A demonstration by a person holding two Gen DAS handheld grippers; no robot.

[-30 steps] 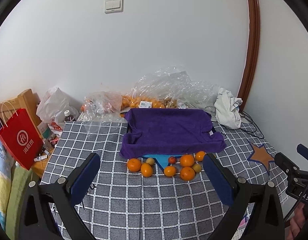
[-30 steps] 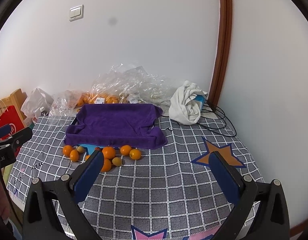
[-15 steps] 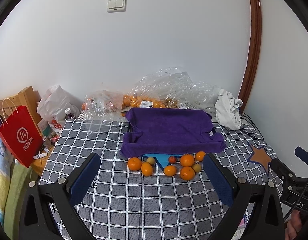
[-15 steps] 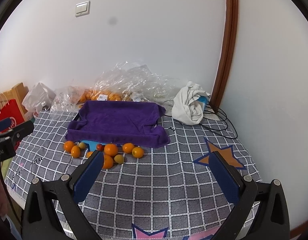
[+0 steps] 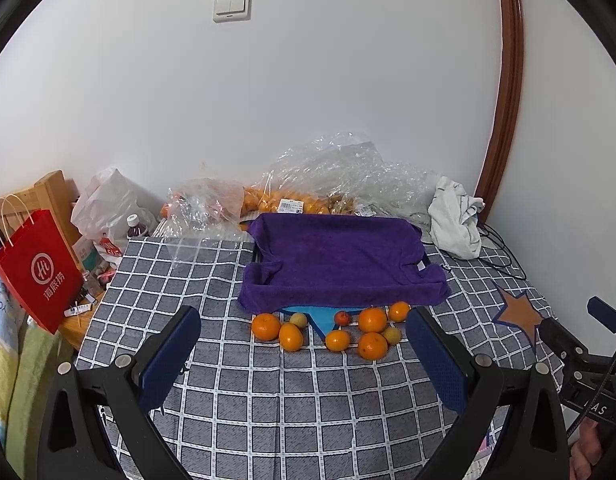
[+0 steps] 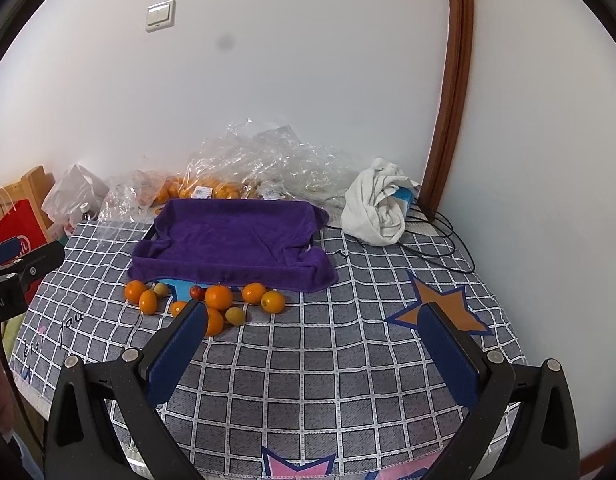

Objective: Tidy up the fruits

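Both the left gripper [image 5: 304, 344] and the right gripper [image 6: 313, 340] hang above the checked bedcover [image 5: 268, 392] with fingers spread wide and nothing between the blue pads [image 5: 170, 354]. The loose fruits [image 5: 331, 330] lie in a small cluster on the bedcover just in front of a tray draped with a purple towel [image 5: 339, 260]: smooth, round oranges [image 5: 372, 319], smaller pale yellow-green fruit [image 5: 298, 319] and one small red fruit [image 5: 341, 317], several touching one another. Probable hazards: a round, glossy fruit could roll off a soft, yielding cover if nudged by a descending finger; closing on one fruit may push its neighbours, since they sit tightly; the plush towel, sagging into the tray and overhanging its front edge, could snag a fingertip or drag. Behind the tray, crinkled transparent plastic bags [image 5: 347, 176] hold more oranges, beside a crumpled white cloth [image 5: 455, 220]. A red paper bag [image 5: 38, 270] stands off the left edge.
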